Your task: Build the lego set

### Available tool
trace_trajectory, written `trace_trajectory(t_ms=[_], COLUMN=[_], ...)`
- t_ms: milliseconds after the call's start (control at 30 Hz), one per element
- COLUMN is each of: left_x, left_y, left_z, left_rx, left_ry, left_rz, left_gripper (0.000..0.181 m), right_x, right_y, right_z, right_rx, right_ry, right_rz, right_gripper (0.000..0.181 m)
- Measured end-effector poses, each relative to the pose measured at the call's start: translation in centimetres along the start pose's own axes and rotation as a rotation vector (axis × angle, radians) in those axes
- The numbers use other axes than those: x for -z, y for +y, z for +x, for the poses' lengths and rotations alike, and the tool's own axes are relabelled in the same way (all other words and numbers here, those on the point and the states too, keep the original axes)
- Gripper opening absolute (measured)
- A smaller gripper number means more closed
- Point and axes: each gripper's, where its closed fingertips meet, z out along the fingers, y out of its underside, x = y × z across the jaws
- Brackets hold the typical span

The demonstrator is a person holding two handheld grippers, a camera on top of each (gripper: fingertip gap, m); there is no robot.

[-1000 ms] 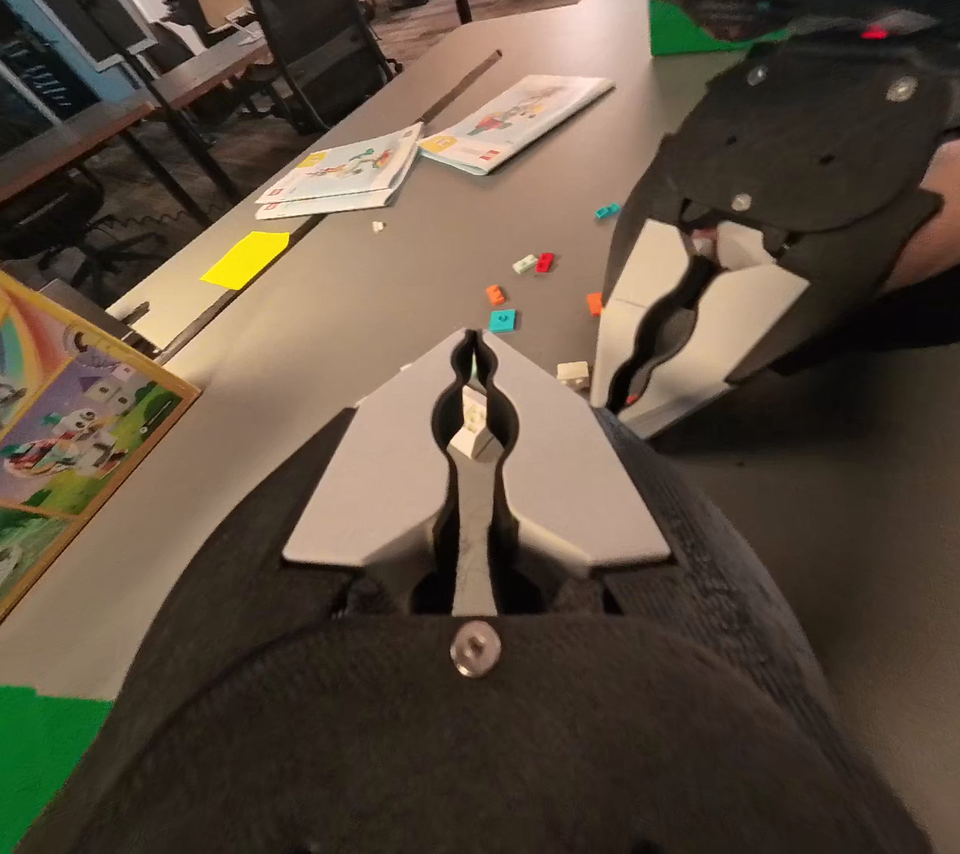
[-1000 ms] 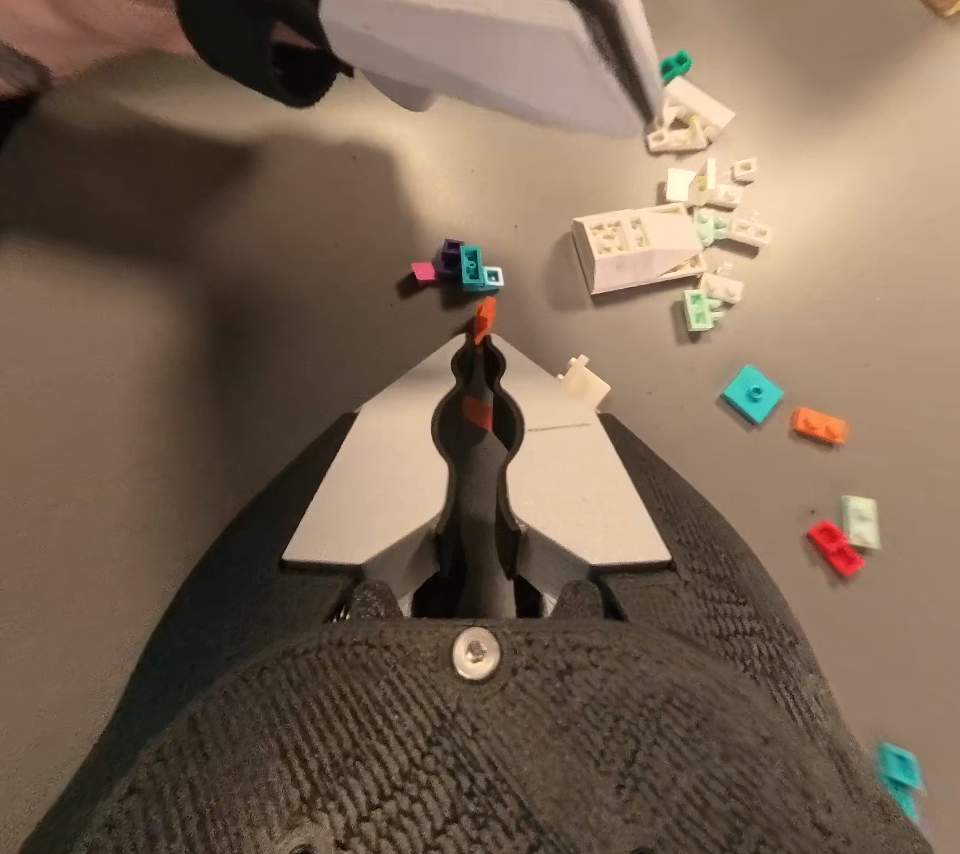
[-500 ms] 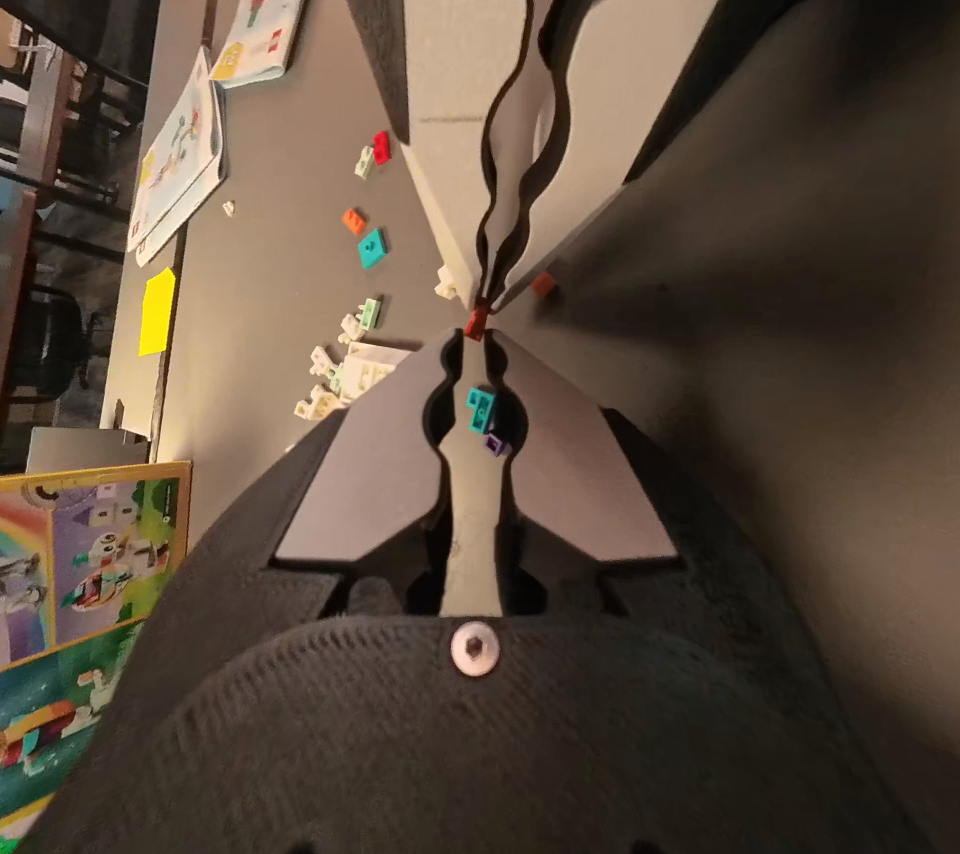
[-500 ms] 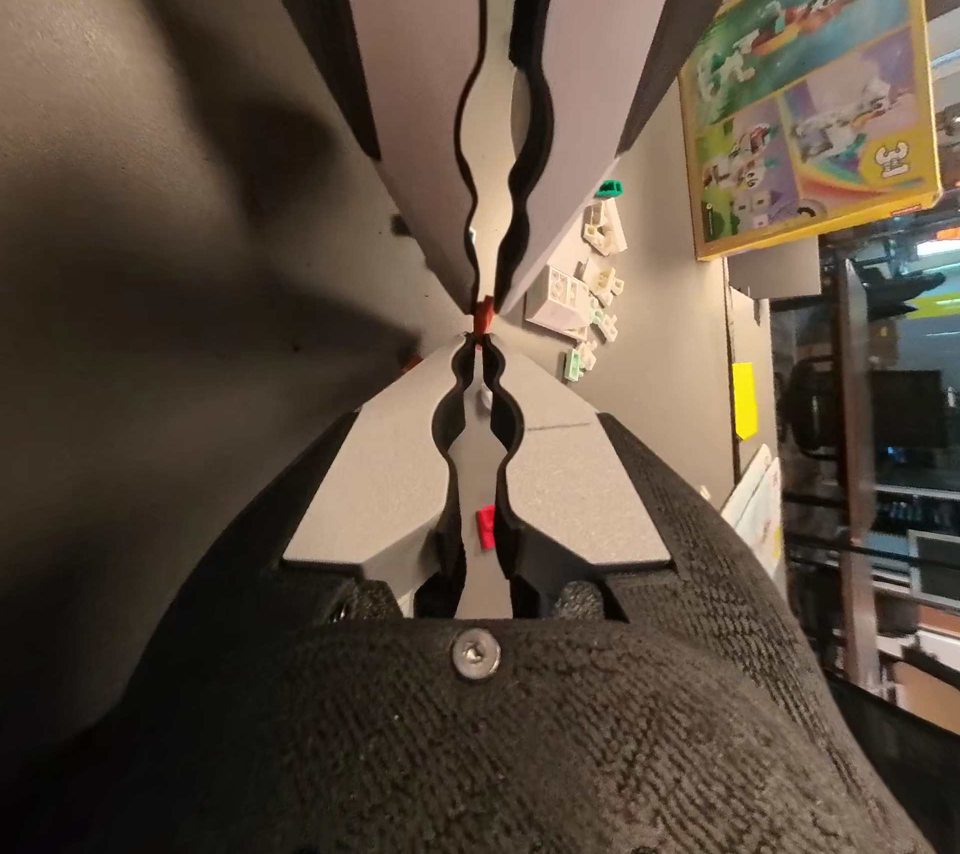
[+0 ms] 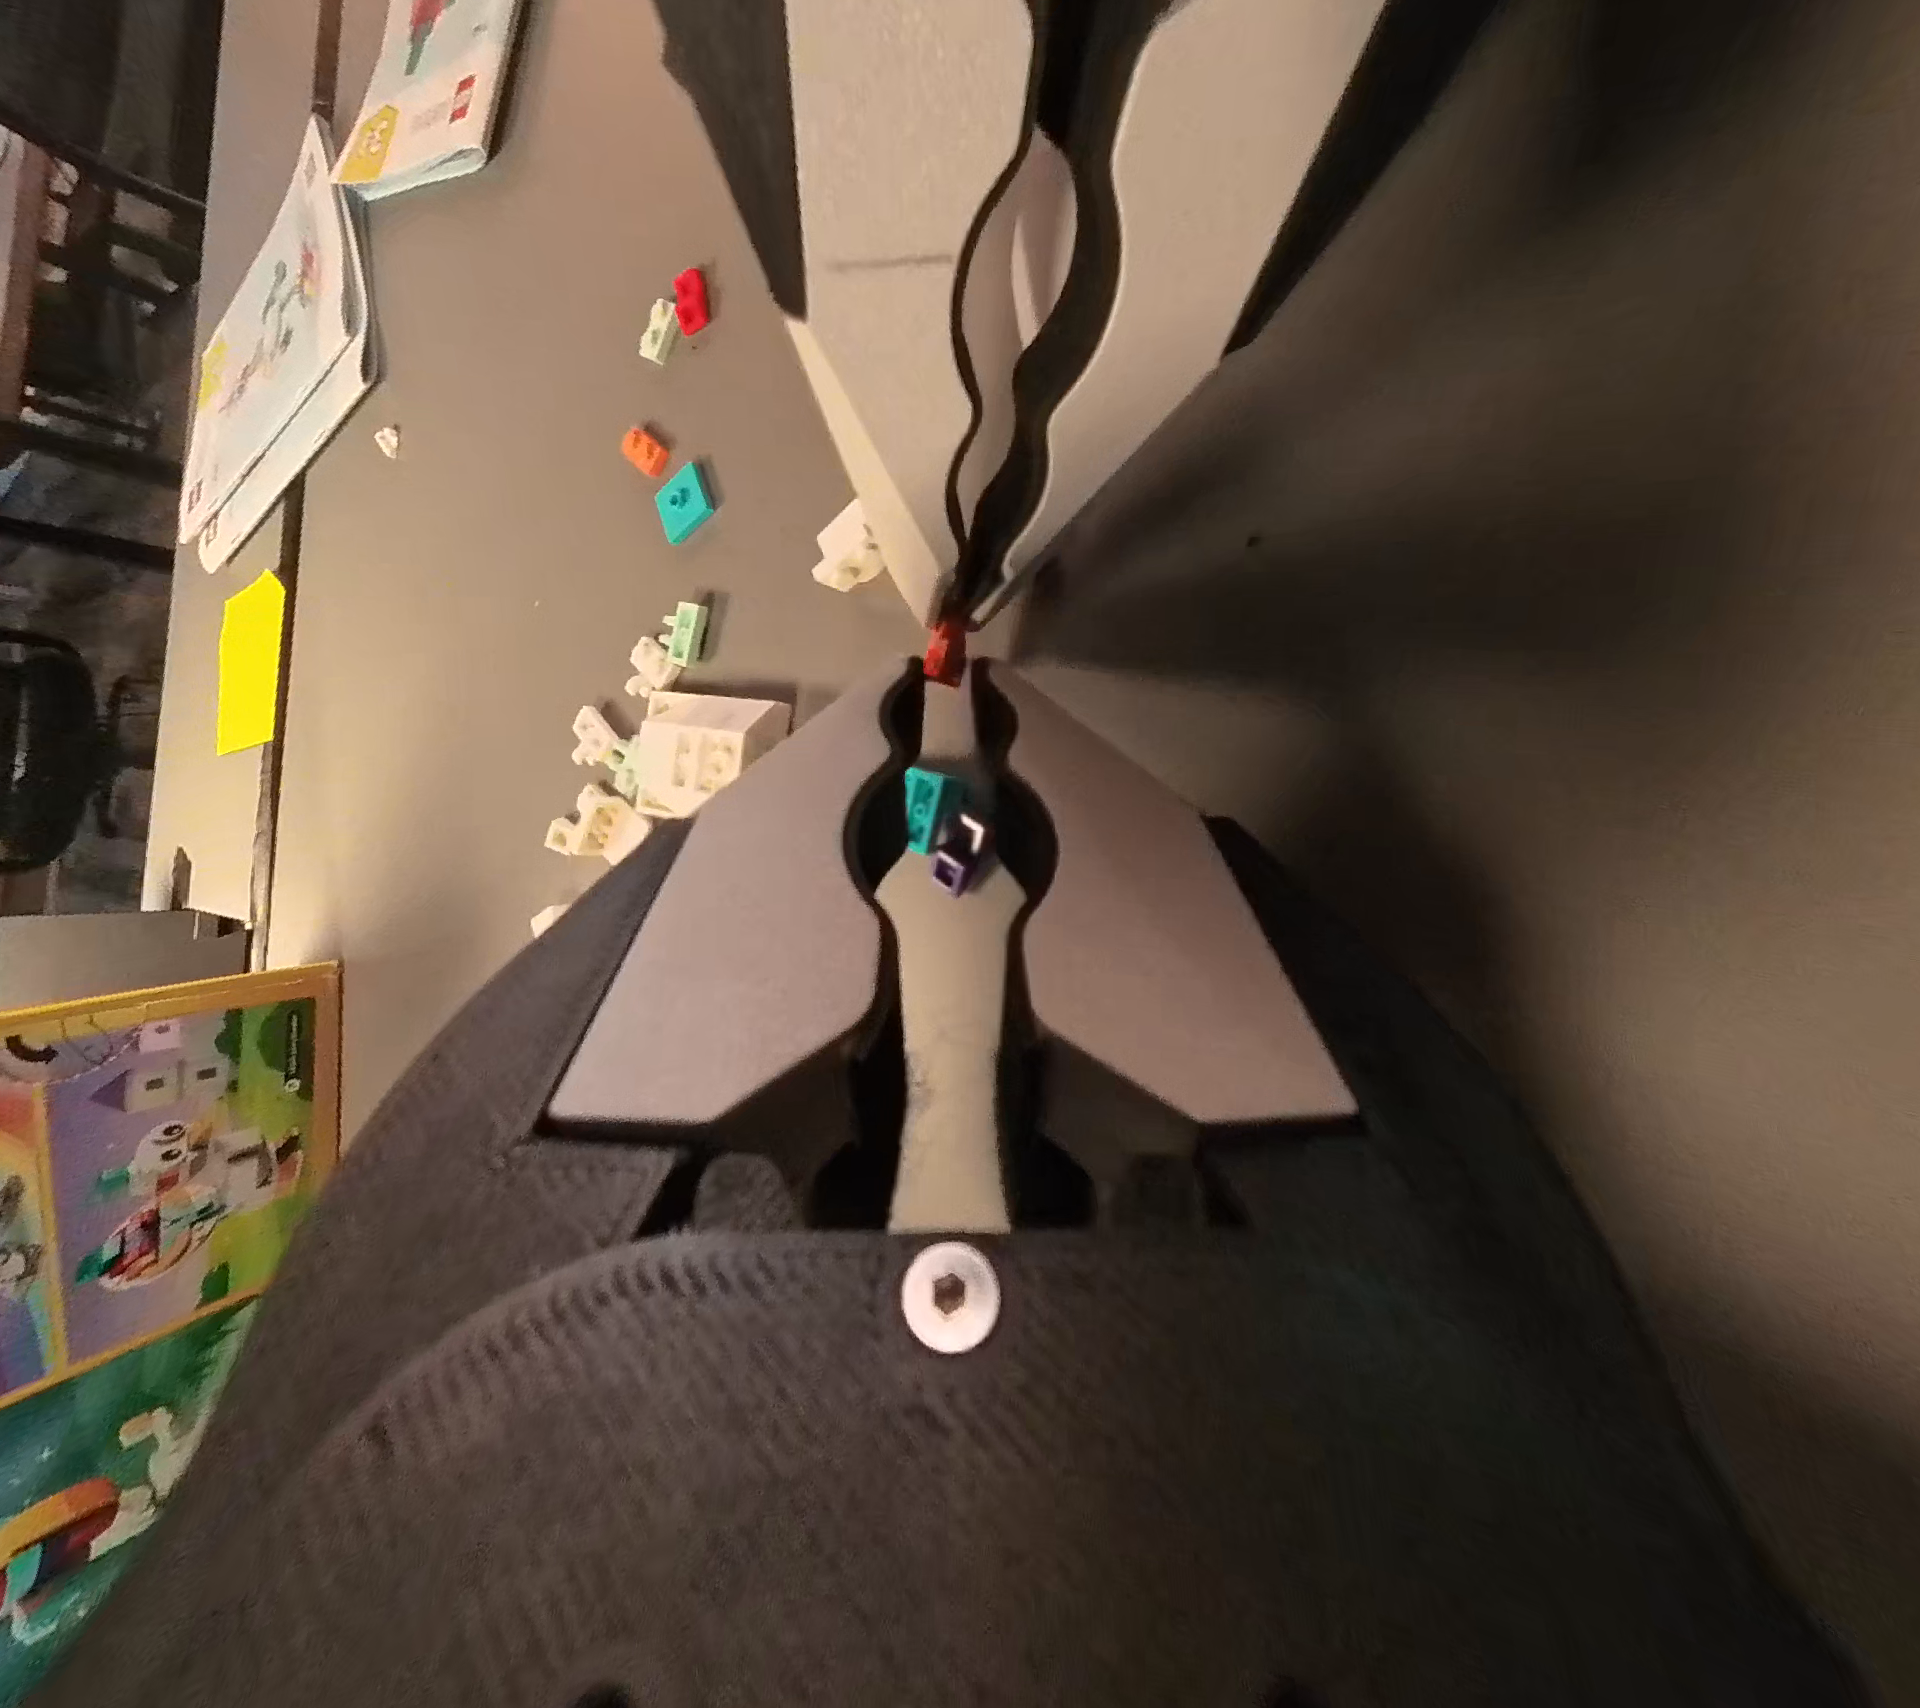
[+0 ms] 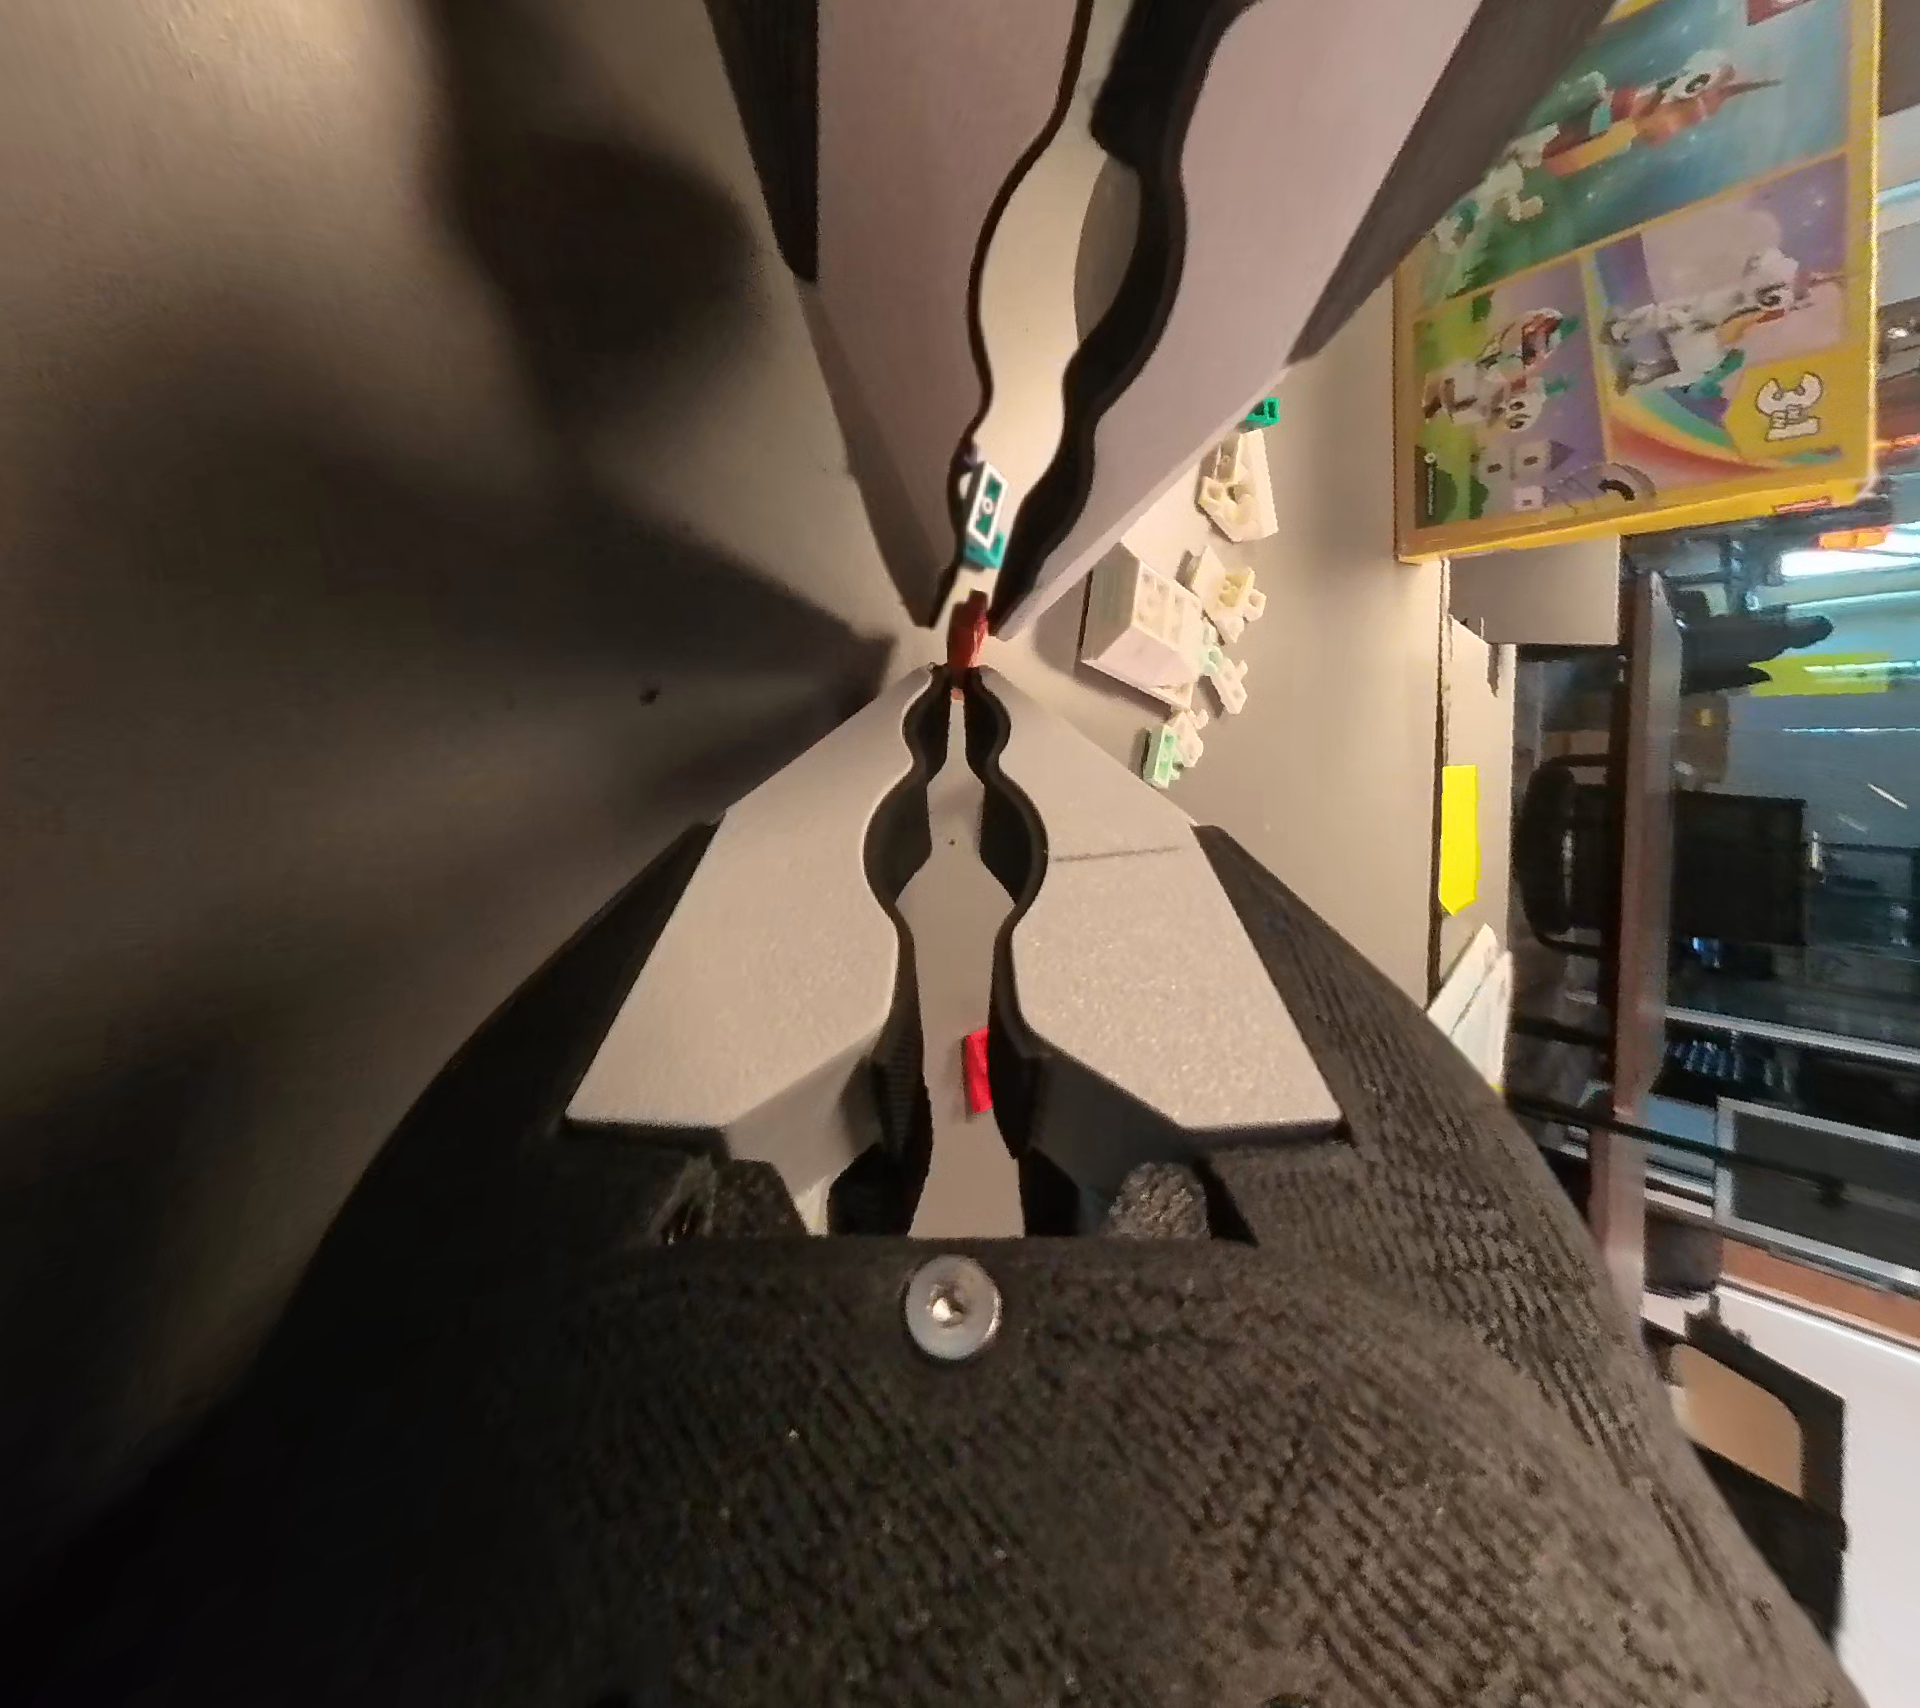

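Note:
My right gripper (image 6: pixel 951 682) is shut on a small red brick (image 6: pixel 968 632) that sticks out past its tips. My left gripper (image 5: pixel 948 687) faces it tip to tip, with its jaws a narrow gap apart. The red brick (image 5: pixel 945 650) sits right at the left tips. A teal, white and purple brick cluster (image 5: pixel 940 827) shows in the left gripper's first hollow. It also shows in the right wrist view (image 6: pixel 984 520). I cannot tell whether it is gripped or lies on the grey table (image 5: pixel 468 619) beneath. Both grippers are rolled sideways, low over the table.
A pile of white and mint bricks (image 5: pixel 686 754) lies beside the left fingers. A teal plate (image 5: pixel 686 500), an orange brick (image 5: pixel 644 450) and a red brick (image 5: pixel 691 299) lie farther off. Two booklets (image 5: pixel 281 349), a yellow note (image 5: pixel 251 661) and a toy box (image 6: pixel 1642 235) are near the table edge. Less than 4 cm separates the two grippers' tips.
One second ago the grippers were apart and the right one pointed the red brick at the cluster on the table. Both then rolled sideways and met tip to tip. Little has moved since half a second ago.

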Motion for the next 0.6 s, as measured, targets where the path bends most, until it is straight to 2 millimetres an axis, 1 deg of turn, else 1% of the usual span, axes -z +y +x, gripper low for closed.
trace_trajectory(t_ms=[67,233,300,367,433,500,600], left_x=[-0.03,0.15,0.16,0.02,-0.07,-0.02,0.13], left_y=[-0.05,-0.22,-0.1,-0.01,-0.1,-0.28,-0.4], left_z=[0.0,-0.14,-0.34,-0.16,0.05,0.06,-0.07], left_rx=[0.006,0.003,-0.004,-0.016,-0.025,-0.031,-0.027], left_ry=[0.002,-0.006,-0.023,-0.019,-0.013,-0.016,-0.02], left_rz=[0.006,0.016,0.004,-0.004,-0.001,0.007,0.017], left_gripper=[0.018,0.02,0.023,0.022,0.018,0.013,0.011], right_x=[-0.07,-0.02,-0.03,-0.06,-0.11,-0.14,-0.14], right_y=[0.07,0.08,0.13,0.16,0.16,0.17,0.1], right_z=[-0.04,-0.01,0.0,-0.04,-0.11,-0.15,-0.21], right_rx=[0.017,0.01,0.015,0.023,0.029,0.035,0.038], right_ry=[0.006,0.004,0.007,0.009,0.008,0.009,0.008], right_rz=[-0.012,-0.009,-0.011,-0.016,-0.017,-0.02,-0.017], right_gripper=[0.001,0.001,0.001,0.001,0.001,0.001,0.001])
